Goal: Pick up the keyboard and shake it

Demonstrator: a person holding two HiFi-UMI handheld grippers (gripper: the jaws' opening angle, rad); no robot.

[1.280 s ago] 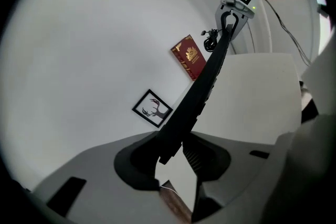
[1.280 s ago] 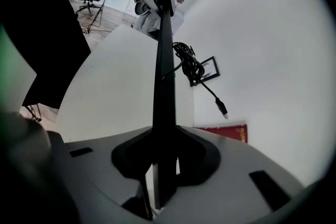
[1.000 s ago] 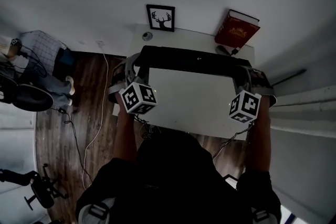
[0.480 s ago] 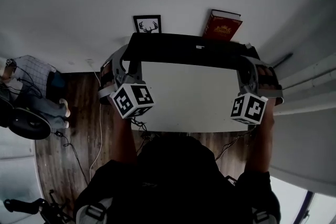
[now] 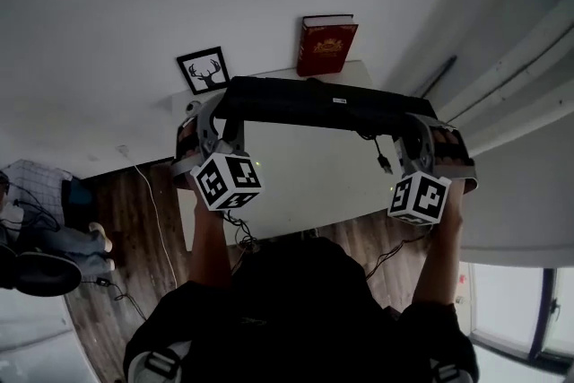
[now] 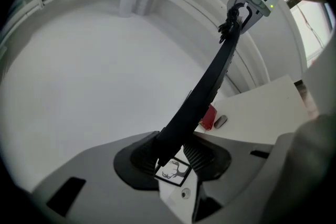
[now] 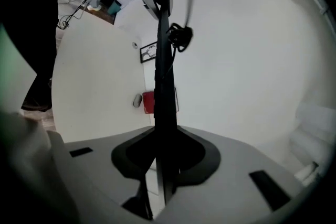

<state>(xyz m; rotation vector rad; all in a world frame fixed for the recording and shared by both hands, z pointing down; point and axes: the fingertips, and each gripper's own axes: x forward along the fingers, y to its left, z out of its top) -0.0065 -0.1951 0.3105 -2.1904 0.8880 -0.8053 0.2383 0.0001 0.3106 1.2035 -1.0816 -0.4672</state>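
Note:
The black keyboard point(image 5: 323, 103) hangs in the air above the white table point(image 5: 305, 184), held level by its two ends. My left gripper point(image 5: 220, 110) is shut on its left end and my right gripper point(image 5: 421, 126) is shut on its right end. In the left gripper view the keyboard point(image 6: 210, 86) runs edge-on from my jaws point(image 6: 170, 157) up to the other gripper point(image 6: 247, 5). The right gripper view shows the keyboard point(image 7: 164, 86) pinched between the pads point(image 7: 165, 160). Its cable point(image 5: 381, 152) dangles from the back edge.
A red book point(image 5: 325, 45) and a framed deer picture point(image 5: 204, 70) stand at the table's far edge against the white wall. A small grey object point(image 6: 220, 121) lies near the book. Wooden floor with cords point(image 5: 148, 202) lies to the left.
Both grippers have risen with the keyboard, which now sits higher over the table. Its cable plug has come into sight, hanging free.

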